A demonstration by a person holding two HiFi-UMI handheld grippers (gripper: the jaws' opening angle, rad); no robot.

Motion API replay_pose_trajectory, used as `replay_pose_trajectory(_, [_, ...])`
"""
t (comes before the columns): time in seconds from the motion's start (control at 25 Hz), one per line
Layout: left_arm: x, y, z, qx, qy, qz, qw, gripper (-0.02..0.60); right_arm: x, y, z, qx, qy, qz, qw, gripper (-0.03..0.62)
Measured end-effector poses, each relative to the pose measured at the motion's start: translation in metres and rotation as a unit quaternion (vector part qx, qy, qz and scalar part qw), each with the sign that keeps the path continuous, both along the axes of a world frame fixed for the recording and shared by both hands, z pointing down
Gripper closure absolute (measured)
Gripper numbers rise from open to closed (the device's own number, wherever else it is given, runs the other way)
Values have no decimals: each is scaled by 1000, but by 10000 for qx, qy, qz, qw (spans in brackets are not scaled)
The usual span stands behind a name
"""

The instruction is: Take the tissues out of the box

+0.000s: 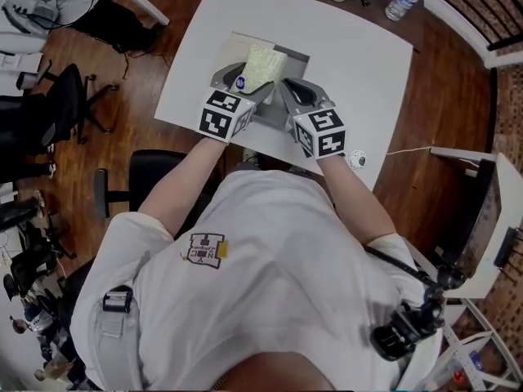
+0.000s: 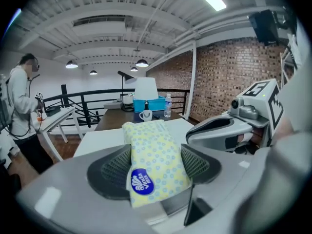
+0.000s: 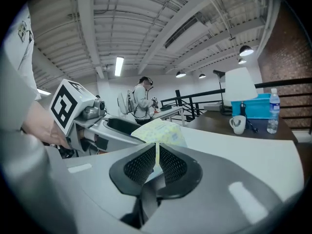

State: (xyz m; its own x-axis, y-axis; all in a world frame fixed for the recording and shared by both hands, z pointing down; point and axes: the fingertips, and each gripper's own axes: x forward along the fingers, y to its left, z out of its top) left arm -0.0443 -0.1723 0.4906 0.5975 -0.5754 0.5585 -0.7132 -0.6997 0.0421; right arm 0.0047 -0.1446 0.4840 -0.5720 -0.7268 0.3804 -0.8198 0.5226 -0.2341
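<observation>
Care lies in pulling slowly: left gripper [image 2: 157,167] clamps the soft yellow dotted tissue pack [image 1: 265,65], right gripper [image 3: 156,170] pinches its thin pale edge flap [image 3: 156,155].

Your tissue pack [image 2: 158,165] is a soft pale-yellow wrap with blue dots and a blue oval label. It stands tilted up over the shallow grey box [image 1: 296,55] on the white bench [image 1: 351,64].

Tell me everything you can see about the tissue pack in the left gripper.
The tissue pack is a soft, plump, plastic-wrapped packet, pale yellow with light blue dots and a blue oval logo near its close end. The fingers of the left gripper press on both its long sides, and it juts forward past them over the white table.
</observation>
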Motion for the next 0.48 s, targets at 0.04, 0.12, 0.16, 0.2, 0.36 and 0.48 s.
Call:
replay_pose_trajectory(0.04, [-10, -3, -6, 53, 27, -72, 10000, 261, -8, -3, -8, 80, -1, -75, 9999, 574])
replay_pose_trajectory(0.12, [-32, -9, -15, 134, 46, -238, 9996, 261, -26, -6, -18, 195, -19, -217, 9996, 574])
replay_pose_trajectory(0.16, [-45, -12, -18, 159, 37, -324, 9993, 261, -35, -7, -21, 229, -36, -282, 9993, 574])
replay_pose_trajectory(0.2, [-59, -15, -19, 174, 13, -412, 9990, 261, -44, -8, -23, 248, -55, -347, 9991, 574])
replay_pose_trajectory(0.36, [-122, -26, -13, 165, -227, -776, 9966, 261, -85, -6, -22, 224, -86, -653, 9976, 574])
replay_pose_trajectory(0.48, [-163, -38, 0, 92, -452, -928, 9946, 261, -112, 0, -14, 141, -32, -867, 9961, 574])
